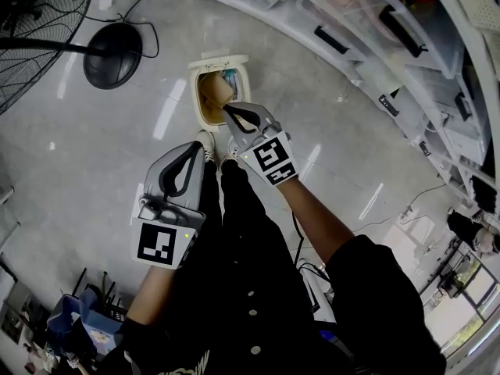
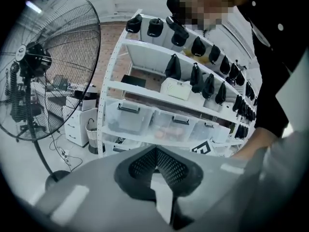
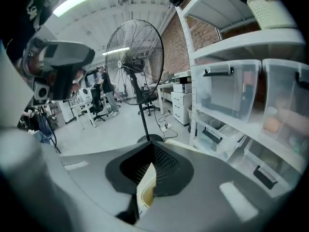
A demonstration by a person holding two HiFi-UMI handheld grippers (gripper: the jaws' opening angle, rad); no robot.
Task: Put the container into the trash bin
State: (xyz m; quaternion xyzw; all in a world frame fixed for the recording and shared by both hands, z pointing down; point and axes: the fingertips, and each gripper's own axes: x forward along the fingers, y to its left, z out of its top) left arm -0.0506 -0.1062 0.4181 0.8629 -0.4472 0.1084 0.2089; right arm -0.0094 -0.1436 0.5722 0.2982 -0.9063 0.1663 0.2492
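A cream trash bin stands open on the grey floor, just ahead of the person's shoes. My right gripper reaches over its rim, shut on a tan paper container that hangs over the bin's opening. In the right gripper view the container shows as a thin cream edge pinched between the jaws of the right gripper. My left gripper is held back by the person's left leg, shut with nothing in it. In the left gripper view the left gripper points at the shelves.
A floor fan's round black base with its cable lies left of the bin, and its cage fills the top left. White shelving with clear plastic boxes runs along the right. The person's legs take up the lower middle.
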